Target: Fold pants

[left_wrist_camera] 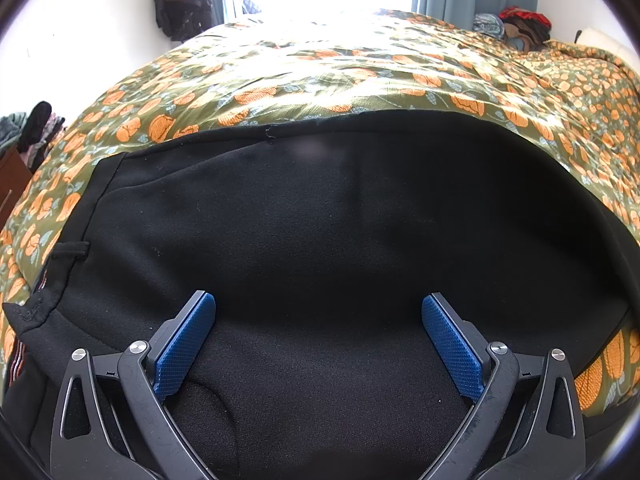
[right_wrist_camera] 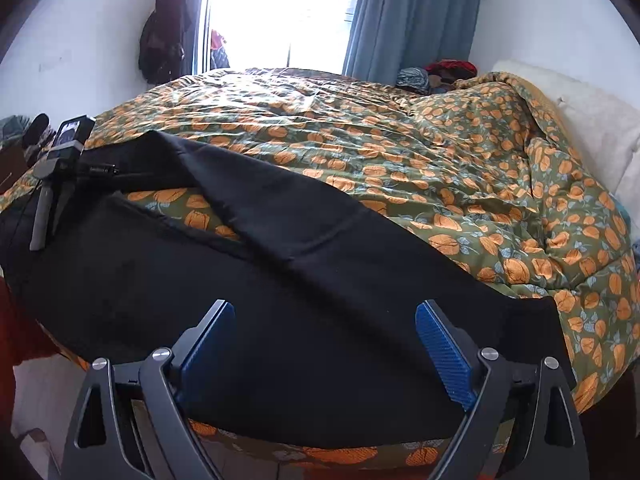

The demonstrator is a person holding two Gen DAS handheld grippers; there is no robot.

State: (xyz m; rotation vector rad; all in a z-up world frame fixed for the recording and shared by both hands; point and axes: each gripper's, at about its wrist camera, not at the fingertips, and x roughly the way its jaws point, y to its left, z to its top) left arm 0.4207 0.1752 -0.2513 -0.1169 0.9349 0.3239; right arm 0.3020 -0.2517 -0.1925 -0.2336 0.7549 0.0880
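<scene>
Black pants spread across the near edge of the bed, over a floral duvet, legs parted so a wedge of duvet shows between them in the right wrist view. Waistband end with a drawstring loop off to the left in the left wrist view; leg hems toward the right, one near the bed's edge. Left tongs spread wide over the hip area, nothing between the blue pads. Right tongs likewise gaping above the near leg, holding nothing. Left device's camera post visible in the right view, over the waistband side. Probably at the very start, no fold made yet. Risks from here: pinching only the top layer of this thick, soft fabric, leaving the layer beneath behind and the fold lopsided; snagging duvet along with the cloth, since the bedding is puffy and rumpled; dragging the near leg off the bed's edge, as it already hangs close to the brink; mismatched lifts by the two tongs, twisting the legs instead of stacking them. Dark cloth hides seams, so misjudging the edge is easy.
</scene>
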